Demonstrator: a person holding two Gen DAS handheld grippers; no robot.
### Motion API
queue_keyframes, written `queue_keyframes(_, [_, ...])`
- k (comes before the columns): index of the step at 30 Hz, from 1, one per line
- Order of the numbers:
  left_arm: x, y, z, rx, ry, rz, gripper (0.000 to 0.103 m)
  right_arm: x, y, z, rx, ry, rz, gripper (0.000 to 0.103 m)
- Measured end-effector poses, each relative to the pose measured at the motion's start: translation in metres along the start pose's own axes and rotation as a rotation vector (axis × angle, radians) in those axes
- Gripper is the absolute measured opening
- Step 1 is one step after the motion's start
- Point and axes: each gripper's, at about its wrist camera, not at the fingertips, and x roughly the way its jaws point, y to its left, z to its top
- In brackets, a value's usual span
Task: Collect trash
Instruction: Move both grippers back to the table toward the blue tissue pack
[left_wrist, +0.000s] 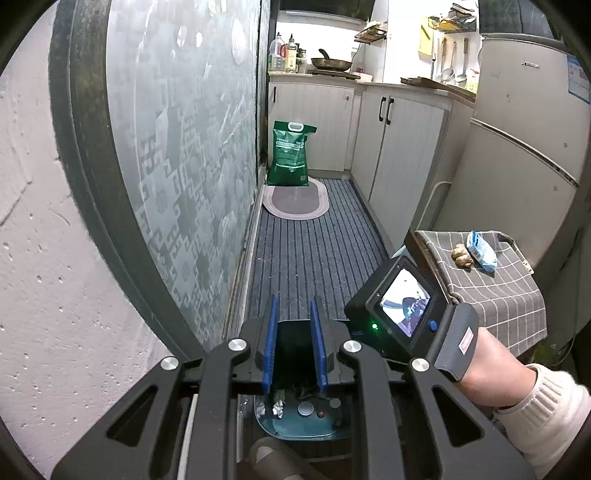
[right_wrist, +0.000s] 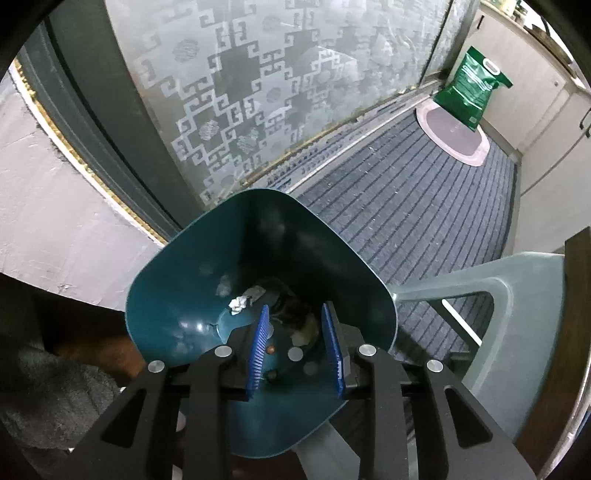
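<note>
A narrow kitchen, floored with a grey striped mat (left_wrist: 314, 251), runs along a frosted patterned glass door (left_wrist: 184, 147) to white cabinets (left_wrist: 402, 147) at the far end.

Down by the door stands a teal dustpan (right_wrist: 207, 266), its bowl tilted up toward both cameras. The trash lies at its bottom: crumpled white paper scraps (right_wrist: 238, 303), a few round white caps (right_wrist: 295, 353), small brown bits and a darker clump I cannot make out.

The right gripper (right_wrist: 297, 352) points steeply down into the bowl. Its blue fingers (right_wrist: 258, 350) stand apart with nothing between them; the caps and brown bits lie below the gap, and the paper scraps sit just past the left finger.

The left gripper (left_wrist: 293, 345) hangs over the same dustpan from the other side. Its fingers (left_wrist: 269, 347) are drawn close with a slim gap left, pinching nothing, and the scraps lie beneath them.

A hand (left_wrist: 487, 365) in a cream knit sleeve carries the right gripper, whose small screen is lit. Beside it a grey checked cloth (left_wrist: 498, 291) covers a worktop bearing a blue packet (left_wrist: 480, 251) and a knob of ginger (left_wrist: 461, 256). A grey plastic stool (right_wrist: 509, 317) crowds the dustpan's right side. A green sack (left_wrist: 290, 153) leans at the far end behind an oval mat (left_wrist: 295, 203), and a white fridge (left_wrist: 524, 140) stands on the right.
</note>
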Motion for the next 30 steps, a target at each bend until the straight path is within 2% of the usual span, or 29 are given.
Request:
queue_keyframes(6, [-0.004, -0.005, 0.003, 0.005, -0.012, 0.004, 0.019, -0.014, 0.004, 0.002, 0.02, -0.04, 0.108, 0.03])
queue_keyframes(13, [-0.006, -0.014, 0.013, -0.011, -0.034, 0.003, 0.02, -0.042, 0.003, 0.002, 0.032, -0.124, 0.181, 0.03])
queue_keyframes(19, [-0.002, -0.033, 0.022, -0.002, -0.04, -0.007, 0.021, -0.072, -0.01, -0.005, 0.033, -0.203, 0.161, 0.033])
queue_keyframes(23, [-0.002, -0.048, 0.028, 0.011, -0.057, -0.025, 0.026, -0.095, -0.025, -0.011, 0.051, -0.266, 0.154, 0.04])
queue_keyframes(30, [0.005, -0.076, 0.037, 0.034, -0.062, -0.046, 0.033, -0.125, -0.061, -0.028, 0.116, -0.334, 0.135, 0.042])
